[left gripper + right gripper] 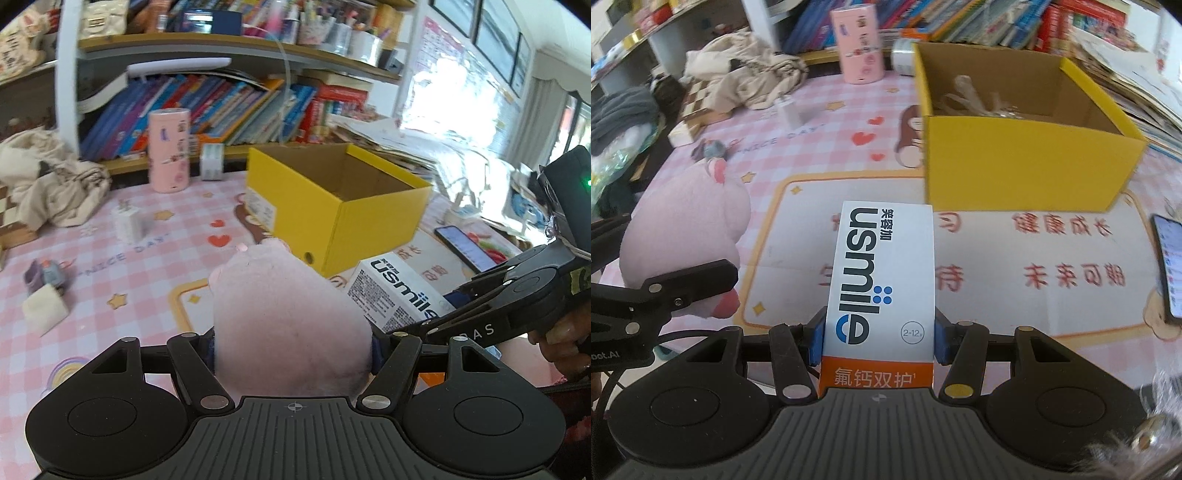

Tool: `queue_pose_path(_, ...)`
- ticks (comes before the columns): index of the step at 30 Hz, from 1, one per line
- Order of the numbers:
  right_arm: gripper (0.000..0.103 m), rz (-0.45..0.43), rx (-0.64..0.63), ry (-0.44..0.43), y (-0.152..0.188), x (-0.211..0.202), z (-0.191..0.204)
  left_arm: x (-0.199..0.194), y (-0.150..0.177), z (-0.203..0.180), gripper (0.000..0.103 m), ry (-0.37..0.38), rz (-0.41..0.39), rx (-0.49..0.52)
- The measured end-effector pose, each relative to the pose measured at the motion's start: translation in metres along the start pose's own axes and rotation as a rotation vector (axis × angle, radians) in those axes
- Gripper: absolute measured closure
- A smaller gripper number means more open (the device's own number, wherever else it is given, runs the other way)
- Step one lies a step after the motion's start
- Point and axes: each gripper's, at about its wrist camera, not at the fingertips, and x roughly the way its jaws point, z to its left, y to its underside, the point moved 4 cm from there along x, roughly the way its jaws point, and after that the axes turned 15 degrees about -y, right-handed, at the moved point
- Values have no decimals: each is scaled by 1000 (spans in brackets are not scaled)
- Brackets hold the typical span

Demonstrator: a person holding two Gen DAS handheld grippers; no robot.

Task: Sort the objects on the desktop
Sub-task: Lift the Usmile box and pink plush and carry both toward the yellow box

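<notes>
Soft pink plush toy fills the left gripper, squeezed between its fingers; the right gripper clamps a smooth white cardboard carton near the open yellow cardboard box.

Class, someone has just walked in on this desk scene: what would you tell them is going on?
A person is sorting desk items with two handheld grippers. The left gripper is shut on a pink plush toy; the right gripper is shut on a white usmile box. Both are held above the pink checked mat, short of the open yellow box, which already holds some clear wrapping.
</notes>
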Motion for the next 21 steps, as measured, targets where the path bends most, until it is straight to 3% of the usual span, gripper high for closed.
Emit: queue_pose_path(21, 53, -40, 153, 86, 21, -44, -67, 31, -23, -81, 33, 159, 14, 149)
